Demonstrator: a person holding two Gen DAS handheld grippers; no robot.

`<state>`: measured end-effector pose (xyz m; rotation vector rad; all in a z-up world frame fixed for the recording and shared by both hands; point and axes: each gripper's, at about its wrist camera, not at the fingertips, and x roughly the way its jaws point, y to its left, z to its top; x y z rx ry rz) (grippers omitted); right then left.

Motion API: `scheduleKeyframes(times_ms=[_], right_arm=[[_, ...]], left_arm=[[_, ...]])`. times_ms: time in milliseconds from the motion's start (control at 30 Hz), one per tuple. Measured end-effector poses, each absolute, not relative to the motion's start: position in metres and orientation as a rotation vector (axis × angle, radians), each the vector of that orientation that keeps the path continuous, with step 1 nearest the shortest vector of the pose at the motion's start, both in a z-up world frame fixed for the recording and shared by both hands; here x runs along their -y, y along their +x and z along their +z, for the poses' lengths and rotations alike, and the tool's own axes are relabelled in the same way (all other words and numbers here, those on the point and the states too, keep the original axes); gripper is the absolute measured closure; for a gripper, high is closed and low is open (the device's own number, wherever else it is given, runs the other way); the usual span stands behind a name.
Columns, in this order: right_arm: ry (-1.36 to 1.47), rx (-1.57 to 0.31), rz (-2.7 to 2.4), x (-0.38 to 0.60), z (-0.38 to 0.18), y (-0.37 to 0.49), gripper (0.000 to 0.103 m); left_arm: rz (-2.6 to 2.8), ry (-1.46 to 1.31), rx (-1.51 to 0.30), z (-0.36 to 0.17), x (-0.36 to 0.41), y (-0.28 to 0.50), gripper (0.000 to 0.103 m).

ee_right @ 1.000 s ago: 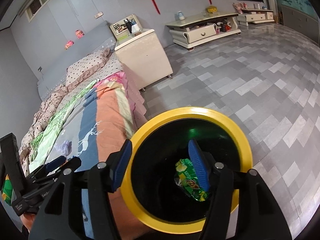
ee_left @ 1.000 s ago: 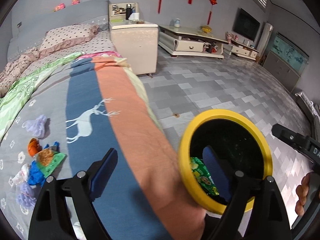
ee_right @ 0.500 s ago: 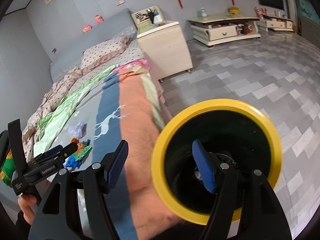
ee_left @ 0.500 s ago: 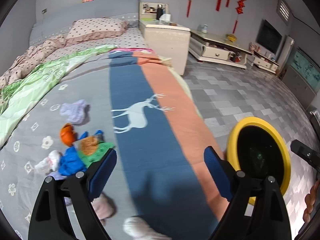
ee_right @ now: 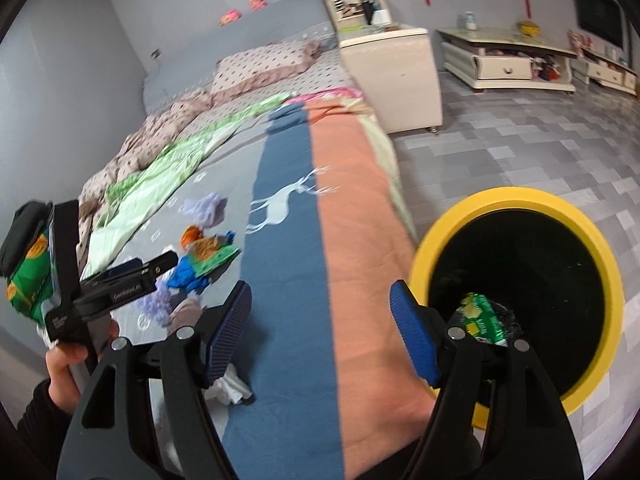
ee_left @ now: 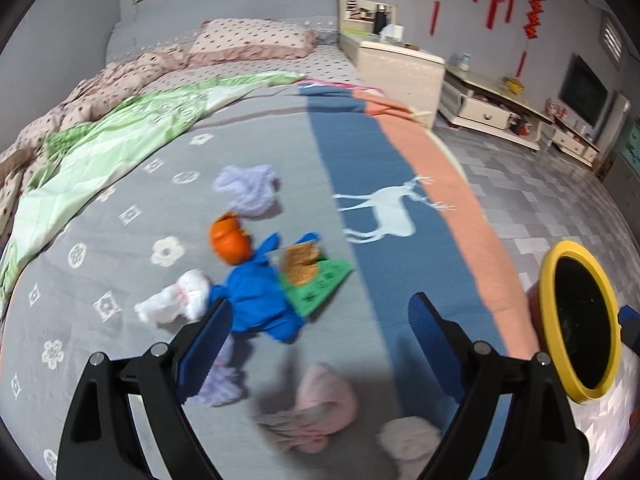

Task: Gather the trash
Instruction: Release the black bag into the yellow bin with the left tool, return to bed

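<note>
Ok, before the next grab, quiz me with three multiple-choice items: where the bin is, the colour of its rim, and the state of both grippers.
1. Where does the trash bin stand?
A. On the floor beside the bed's edge
B. On the bed among the litter
C. On the nightstand

2. What colour is the bin's rim?
A. Red
B. Yellow
C. White

3. How are the left gripper and right gripper?
A. Both open and empty
B. Left shut on a wrapper
C. Right shut on a tissue

Answers:
1. A, the bin sits on the grey tiles next to the blanket.
2. B, a yellow ring circles its dark inside.
3. A, nothing lies between either pair of blue pads; the right jaws have just been opening.
</note>
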<state>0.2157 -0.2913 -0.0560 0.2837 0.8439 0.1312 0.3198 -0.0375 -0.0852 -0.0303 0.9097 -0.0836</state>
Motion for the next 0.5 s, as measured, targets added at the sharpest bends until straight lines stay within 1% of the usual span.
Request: scheduleKeyframes(times_ms=[500], right_arm=[[0.152,-0.950,0.247,0.208,-0.087,0.226,0.035]], left_arm=[[0.017,-0.090,-0.963,-0.119,-0.035,0.315,0.017]])
